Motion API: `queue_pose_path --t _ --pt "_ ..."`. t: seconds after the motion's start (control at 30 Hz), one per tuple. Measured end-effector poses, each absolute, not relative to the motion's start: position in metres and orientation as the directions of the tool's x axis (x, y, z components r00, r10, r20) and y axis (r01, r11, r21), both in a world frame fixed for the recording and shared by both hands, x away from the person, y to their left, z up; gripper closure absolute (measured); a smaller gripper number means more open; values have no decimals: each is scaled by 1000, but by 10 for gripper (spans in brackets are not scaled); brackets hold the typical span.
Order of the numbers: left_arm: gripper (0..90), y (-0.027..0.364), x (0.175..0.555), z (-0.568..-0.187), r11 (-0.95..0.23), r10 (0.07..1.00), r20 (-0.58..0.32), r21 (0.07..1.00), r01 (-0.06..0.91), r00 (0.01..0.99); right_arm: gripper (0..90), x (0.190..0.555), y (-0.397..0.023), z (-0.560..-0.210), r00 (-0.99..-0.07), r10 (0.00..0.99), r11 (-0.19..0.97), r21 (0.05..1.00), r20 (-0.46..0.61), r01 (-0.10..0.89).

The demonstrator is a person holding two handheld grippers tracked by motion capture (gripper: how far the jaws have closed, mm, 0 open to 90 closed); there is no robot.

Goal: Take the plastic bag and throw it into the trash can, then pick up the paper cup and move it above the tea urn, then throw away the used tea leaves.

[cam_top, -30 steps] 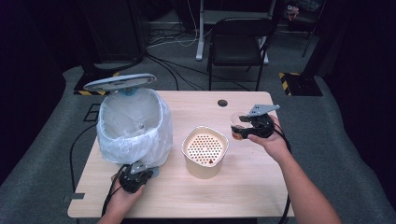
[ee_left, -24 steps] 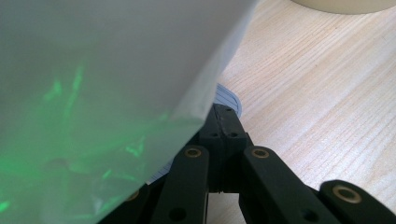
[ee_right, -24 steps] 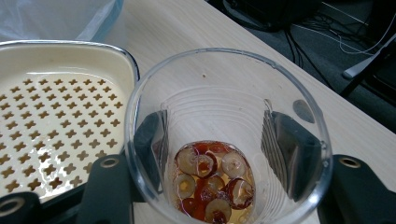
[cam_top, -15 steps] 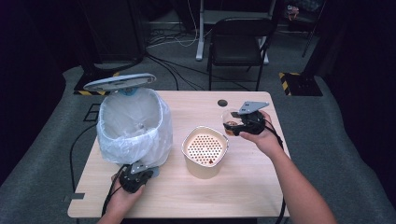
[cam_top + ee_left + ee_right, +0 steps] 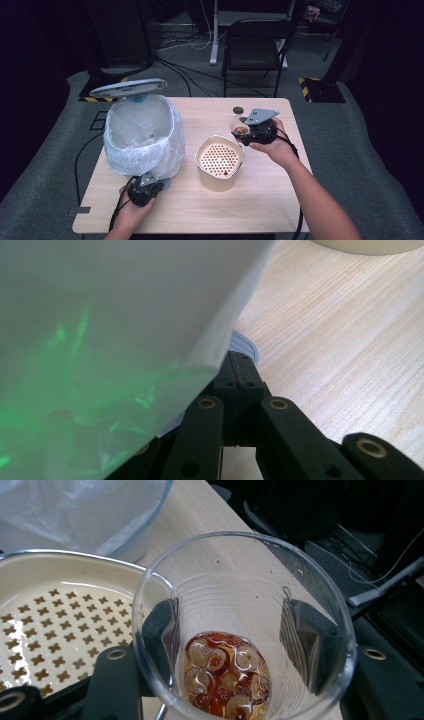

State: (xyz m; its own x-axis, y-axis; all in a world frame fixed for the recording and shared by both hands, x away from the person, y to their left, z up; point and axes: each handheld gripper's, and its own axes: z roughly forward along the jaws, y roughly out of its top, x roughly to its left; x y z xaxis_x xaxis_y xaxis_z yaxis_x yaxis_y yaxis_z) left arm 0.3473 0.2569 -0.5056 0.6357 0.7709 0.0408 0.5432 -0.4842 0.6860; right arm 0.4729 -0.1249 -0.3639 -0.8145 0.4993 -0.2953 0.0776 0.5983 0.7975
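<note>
Clear plastic cup [image 5: 240,630] with reddish-brown liquid and round bits is sitting clamped in the right gripper [image 5: 252,131], hovering just right of the cream perforated strainer pot [image 5: 219,162] on the worktop [image 5: 260,200]. Pot's leftward. Left gripper [image 5: 235,385], jaws together, is parked by the bagged bin [image 5: 142,132].

A clear ribbed plastic cup [image 5: 240,630], holding a little reddish-brown liquid with pale round bits, is tilted above the right rim of a cream tub with a perforated strainer insert [image 5: 219,160] near the surface's centre. A white-bagged bin [image 5: 142,135] stands toward the left edge.
</note>
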Motion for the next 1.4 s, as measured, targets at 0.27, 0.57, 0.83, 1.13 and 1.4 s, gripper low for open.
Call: queue_pose_path --t 0.27,0.57,0.83,1.13,1.4 --pt "900 257 347 -506 -486 770 43 685 542 636 415 463 -107 -356 -819 427 650 760 -383 -16" --pt "900 257 347 -506 -485 771 42 685 543 635 416 454 -95 -355 -789 382 694 713 -482 -100" --pt "900 257 347 -505 -486 771 42 684 544 636 417 445 -86 -357 -736 330 755 634 -591 -170" --pt "900 256 347 -506 -480 774 39 687 545 632 419 438 -79 -359 -694 274 792 565 -666 -231" --pt "900 258 349 -504 -520 755 69 669 531 653 422 435 -75 -362 -659 230 817 510 -716 -268"
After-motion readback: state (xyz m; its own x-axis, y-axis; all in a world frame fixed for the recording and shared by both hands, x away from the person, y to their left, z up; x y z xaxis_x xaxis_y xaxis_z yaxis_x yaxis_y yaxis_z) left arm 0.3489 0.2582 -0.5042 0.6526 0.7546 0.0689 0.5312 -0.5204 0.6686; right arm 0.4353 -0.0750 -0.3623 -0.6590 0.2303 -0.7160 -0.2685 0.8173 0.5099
